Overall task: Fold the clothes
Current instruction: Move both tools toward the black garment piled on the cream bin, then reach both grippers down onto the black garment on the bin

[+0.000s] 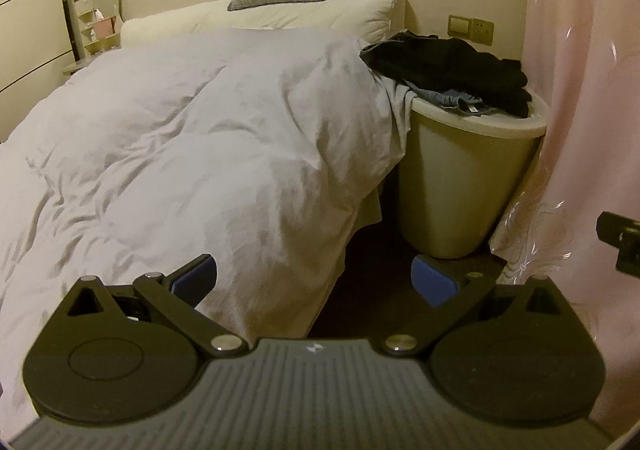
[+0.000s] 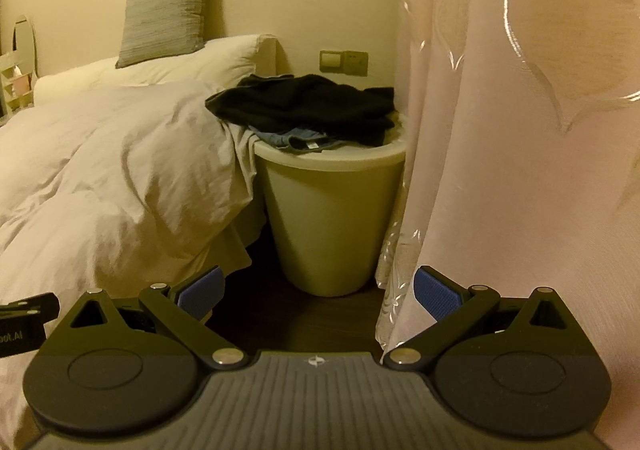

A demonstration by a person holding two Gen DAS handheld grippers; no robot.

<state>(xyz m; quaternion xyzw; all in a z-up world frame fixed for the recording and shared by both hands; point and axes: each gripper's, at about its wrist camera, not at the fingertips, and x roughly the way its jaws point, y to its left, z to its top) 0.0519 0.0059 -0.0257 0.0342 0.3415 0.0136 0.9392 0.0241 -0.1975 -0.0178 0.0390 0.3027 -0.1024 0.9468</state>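
Bedding (image 1: 180, 137) filled the left, a pale bin (image 2: 332, 217) stood beside it heaped with dark clothes (image 2: 308, 105), and both the left gripper (image 1: 314, 280) and right gripper (image 2: 316, 290) hung spread and empty, so reaching for the top garment seemingly came next.

The one legible text is a cut-off fragment reading "oot.AI", mirrored, printed in white on the black body of the left gripper (image 2: 24, 324) at the left edge of the right wrist view. A small white emblem marks each gripper's grey ribbed housing, without letters.
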